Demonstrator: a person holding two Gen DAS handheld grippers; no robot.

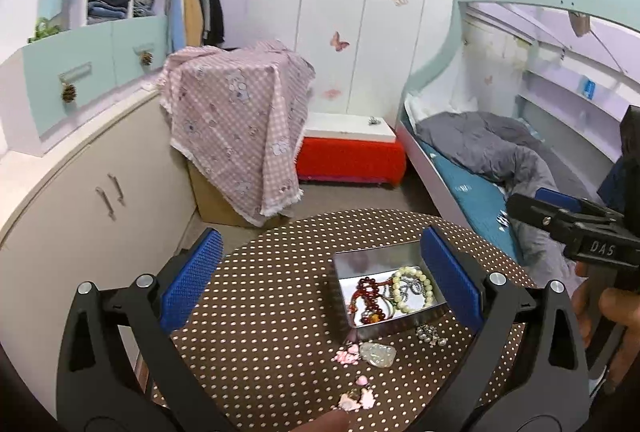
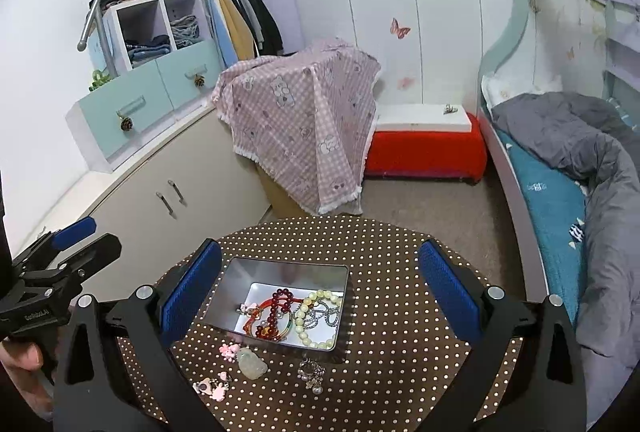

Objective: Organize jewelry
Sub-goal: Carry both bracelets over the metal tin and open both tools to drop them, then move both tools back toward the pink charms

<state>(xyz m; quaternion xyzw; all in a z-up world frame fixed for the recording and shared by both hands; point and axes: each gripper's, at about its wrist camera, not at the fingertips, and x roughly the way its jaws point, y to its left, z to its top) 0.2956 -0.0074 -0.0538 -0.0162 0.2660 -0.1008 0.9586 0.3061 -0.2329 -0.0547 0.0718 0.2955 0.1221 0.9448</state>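
Jewelry is seen on a round brown desk (image 2: 400,272) with white polka dots, partly loose and partly gathered in an open metal tin (image 2: 280,268). Nearest the cameras, pink charms (image 2: 214,388) lie at the desk's near edge. Just beyond them, a pale translucent pendant (image 2: 252,364) rests beside a small pink flower piece (image 2: 230,351), and a silver pearl cluster (image 2: 311,374) lies just in front of the tin. Inside the tin, a dark red bead bracelet (image 2: 276,312), a cream pearl bracelet (image 2: 310,320) and a silver chain (image 2: 326,314) are tangled together. The left tool (image 1: 320,280) is held above the desk with its blue pads spread wide, nothing between them. The right tool (image 2: 320,284) is likewise spread and empty. Farther back, a box draped in a pink checked cloth (image 2: 304,119), a red bench (image 2: 424,151) and a bunk bed (image 2: 560,199) are seen.
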